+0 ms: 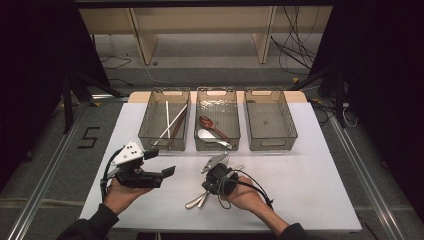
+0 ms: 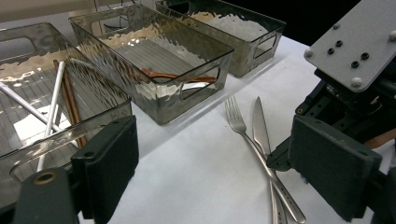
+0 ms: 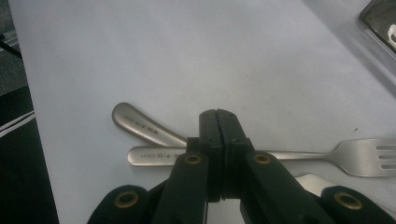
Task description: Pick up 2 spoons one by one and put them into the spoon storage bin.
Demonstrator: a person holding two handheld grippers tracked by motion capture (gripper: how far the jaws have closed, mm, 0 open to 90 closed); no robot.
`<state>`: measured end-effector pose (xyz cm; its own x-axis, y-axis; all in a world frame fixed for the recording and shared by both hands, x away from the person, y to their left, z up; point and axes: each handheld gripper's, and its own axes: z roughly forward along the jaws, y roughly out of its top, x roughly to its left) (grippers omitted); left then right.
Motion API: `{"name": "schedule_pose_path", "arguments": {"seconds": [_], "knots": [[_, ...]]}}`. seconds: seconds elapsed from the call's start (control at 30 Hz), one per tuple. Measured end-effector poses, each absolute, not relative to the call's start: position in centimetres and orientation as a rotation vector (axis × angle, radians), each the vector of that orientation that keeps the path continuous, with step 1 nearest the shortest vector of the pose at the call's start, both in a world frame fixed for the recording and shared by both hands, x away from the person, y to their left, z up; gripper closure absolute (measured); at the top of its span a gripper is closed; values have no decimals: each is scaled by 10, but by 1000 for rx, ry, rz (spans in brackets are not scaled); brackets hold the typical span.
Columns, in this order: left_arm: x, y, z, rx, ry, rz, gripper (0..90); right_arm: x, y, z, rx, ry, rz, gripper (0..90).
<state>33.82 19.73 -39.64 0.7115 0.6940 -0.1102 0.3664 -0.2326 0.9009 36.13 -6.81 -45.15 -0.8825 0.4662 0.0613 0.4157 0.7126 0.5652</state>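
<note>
Jaws of the right hand-held gripper [image 3: 218,116] are pressed together with no gap, tips down at the crossing of a fork [image 3: 359,156] and a knife [image 3: 140,123] that lie on the white counter [image 1: 310,170]. Whether the closed pads pinch either handle cannot be told, since the jaws hide the crossing point. In the high view this hand-held gripper [image 1: 216,167] sits near the front middle of the counter, the cutlery handles sticking out toward the person. The left hand-held gripper [image 1: 165,162] is held just above the counter to the left, its jaws wide apart and empty. Behind stand three clear bins: the left bin [image 1: 150,131] holds chopsticks [image 1: 172,122], the middle bin [image 1: 199,145] two spoons [image 1: 210,127], and the right bin [image 1: 292,132] holds nothing.
</note>
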Motion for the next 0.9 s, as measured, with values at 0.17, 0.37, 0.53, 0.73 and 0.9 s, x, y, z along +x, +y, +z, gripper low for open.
{"name": "schedule_pose_path", "arguments": {"seconds": [0.17,0.37,0.53,0.73,0.9], "knots": [[338,198,-396,1850,828,383,159,362,-68,-452,731,2822,905,900],[338,197,-396,1841,832,382,159,362,-63,-456,723,2822,913,900],[339,196,-396,1846,830,382,159,362,-55,-461,703,2846,902,900],[341,197,-396,1837,843,376,159,359,-46,-467,692,2865,888,900],[340,196,-396,1842,834,377,159,359,-42,-471,652,2868,869,900]]}}
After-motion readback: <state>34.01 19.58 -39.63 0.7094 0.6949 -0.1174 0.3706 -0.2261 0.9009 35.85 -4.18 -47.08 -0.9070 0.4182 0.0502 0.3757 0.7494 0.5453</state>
